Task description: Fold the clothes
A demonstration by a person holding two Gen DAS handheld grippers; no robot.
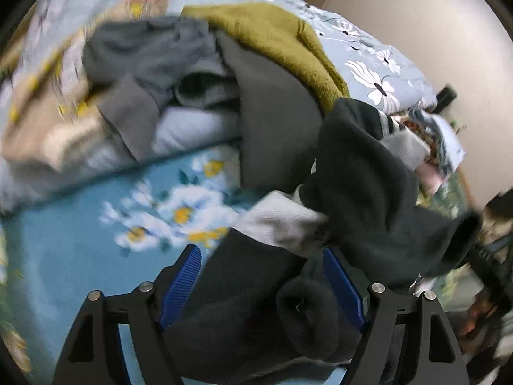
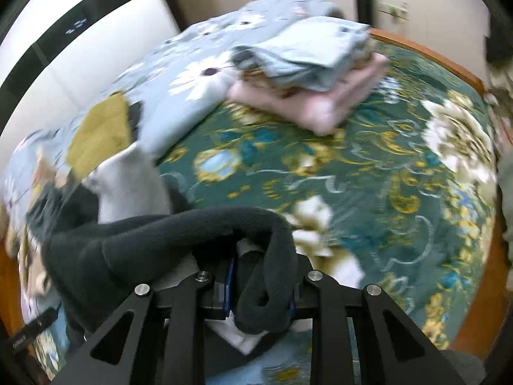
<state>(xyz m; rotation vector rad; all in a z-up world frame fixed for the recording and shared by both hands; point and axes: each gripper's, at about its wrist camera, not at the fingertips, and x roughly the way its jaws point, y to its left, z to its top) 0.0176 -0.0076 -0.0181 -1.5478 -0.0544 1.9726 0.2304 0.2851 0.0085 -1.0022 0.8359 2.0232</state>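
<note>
A dark grey fleece garment (image 1: 368, 186) with a white lining hangs between both grippers above the bed. My left gripper (image 1: 261, 276) has its blue pads (image 1: 182, 285) spread wide, with a thick fold of the fleece bunched between them. My right gripper (image 2: 259, 284) is shut on the same dark fleece garment (image 2: 166, 234), which drapes over its fingers and hides the tips. A pile of unfolded clothes, grey (image 1: 150, 54) and olive green (image 1: 272, 32), lies on the bed behind.
A stack of folded items, pink (image 2: 323, 102) under pale blue (image 2: 307, 54), sits on the green floral blanket (image 2: 384, 176). A pale blue flowered quilt (image 2: 192, 73) is heaped at the left. The bed's wooden edge (image 2: 426, 51) runs at the far right.
</note>
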